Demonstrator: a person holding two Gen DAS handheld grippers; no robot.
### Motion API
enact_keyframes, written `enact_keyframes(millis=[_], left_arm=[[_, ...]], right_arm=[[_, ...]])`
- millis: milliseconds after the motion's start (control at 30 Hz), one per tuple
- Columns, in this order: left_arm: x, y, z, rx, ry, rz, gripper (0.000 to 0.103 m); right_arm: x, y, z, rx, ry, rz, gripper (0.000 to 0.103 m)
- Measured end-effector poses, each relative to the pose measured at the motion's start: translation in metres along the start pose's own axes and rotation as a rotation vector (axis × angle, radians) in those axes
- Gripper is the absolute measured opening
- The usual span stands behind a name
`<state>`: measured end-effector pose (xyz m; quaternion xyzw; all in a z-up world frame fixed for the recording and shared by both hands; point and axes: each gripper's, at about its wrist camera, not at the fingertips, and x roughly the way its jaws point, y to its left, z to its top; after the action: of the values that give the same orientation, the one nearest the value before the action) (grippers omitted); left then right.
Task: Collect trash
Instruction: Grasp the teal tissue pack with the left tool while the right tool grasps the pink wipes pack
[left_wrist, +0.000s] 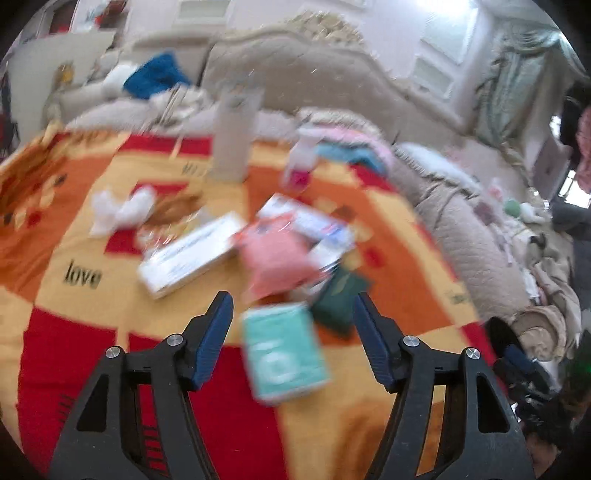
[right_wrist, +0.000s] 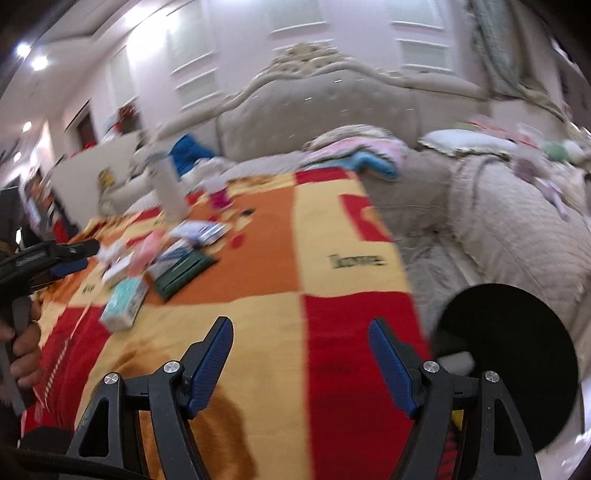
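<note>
Trash lies on a red, orange and yellow blanket (left_wrist: 74, 332) on a bed. A teal box (left_wrist: 284, 356) lies just ahead of my left gripper (left_wrist: 291, 317), which is open and empty above it. Behind it lie a dark green packet (left_wrist: 340, 299), a pink packet (left_wrist: 277, 258), a white carton (left_wrist: 192, 254), a blue-and-white box (left_wrist: 314, 221) and crumpled white tissue (left_wrist: 118, 210). My right gripper (right_wrist: 301, 343) is open and empty over bare blanket (right_wrist: 332, 369). The teal box (right_wrist: 123, 302) and green packet (right_wrist: 183, 271) lie to its left.
A tall white box (left_wrist: 234, 136) and a small bottle with pink liquid (left_wrist: 301, 166) stand at the far side. A black round bin opening (right_wrist: 513, 365) sits at the right of the bed. Beige quilt (right_wrist: 517, 236), folded clothes (right_wrist: 362, 155) and a padded headboard (right_wrist: 332, 107) lie beyond.
</note>
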<state>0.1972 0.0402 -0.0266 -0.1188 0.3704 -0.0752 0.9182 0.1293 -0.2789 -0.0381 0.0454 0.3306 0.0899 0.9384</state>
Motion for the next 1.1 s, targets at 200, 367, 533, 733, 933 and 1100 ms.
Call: enact_keyframes(millis=[200,367,533,733,933,1100], left_arm=[[0.038,-0.004,-0.02,0.03,0.105,0.002,0.066],[0.056,-0.006,-0.024,0.032,0.156,0.058,0.063],[0.044,0.004,-0.027,0.006,0.128,0.069,0.036],[0.004,0.03,-0.037,0.085,0.04,0.118,0.035],[-0.003,0.061,-0.045,0.102,-0.038,0.215,0.036],[-0.004,0.074,-0.046,0.023,-0.062,0.178,0.036]], right_arm=[[0.014,0.018,-0.002,-0.028,0.017,0.032,0.073],[0.015,0.024,0.0,-0.028,0.012,0.051,0.073],[0.019,0.032,0.005,-0.027,0.003,0.069,0.073],[0.029,0.057,0.01,-0.029,-0.009,0.14,0.073],[0.062,0.099,0.034,-0.08,0.029,0.223,0.073],[0.114,0.162,0.075,-0.175,0.079,0.31,0.073]])
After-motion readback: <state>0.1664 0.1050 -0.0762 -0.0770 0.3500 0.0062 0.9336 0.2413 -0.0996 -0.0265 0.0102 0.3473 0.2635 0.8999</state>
